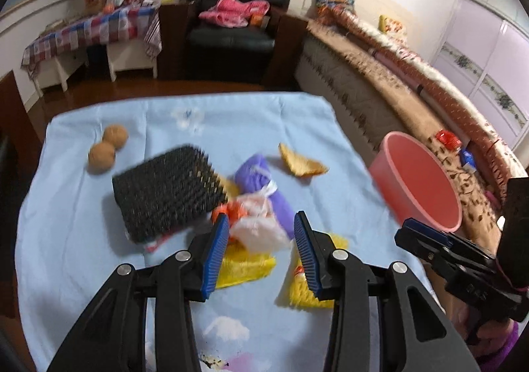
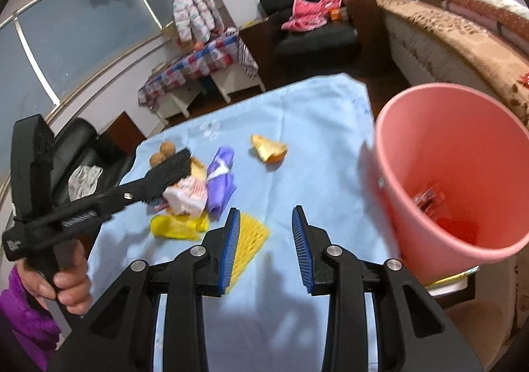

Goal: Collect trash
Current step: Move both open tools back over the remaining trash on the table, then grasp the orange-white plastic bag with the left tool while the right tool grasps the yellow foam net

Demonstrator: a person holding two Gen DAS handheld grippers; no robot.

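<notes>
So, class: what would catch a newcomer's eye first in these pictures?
Probably the pink bucket at the right edge of the table, with red scraps at its bottom. Next, the heap of wrappers mid-cloth, purple, white and yellow, with two brown balls beyond it on the blue cloth.

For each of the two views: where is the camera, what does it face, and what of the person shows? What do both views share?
Left wrist: on the left gripper, looking down at the trash pile on the blue cloth; right gripper shows at the right edge.
Right wrist: on the right gripper, facing cloth and pink bucket; a hand holds the left gripper.
Shared: pile, cloth, bucket, armchair.
</notes>
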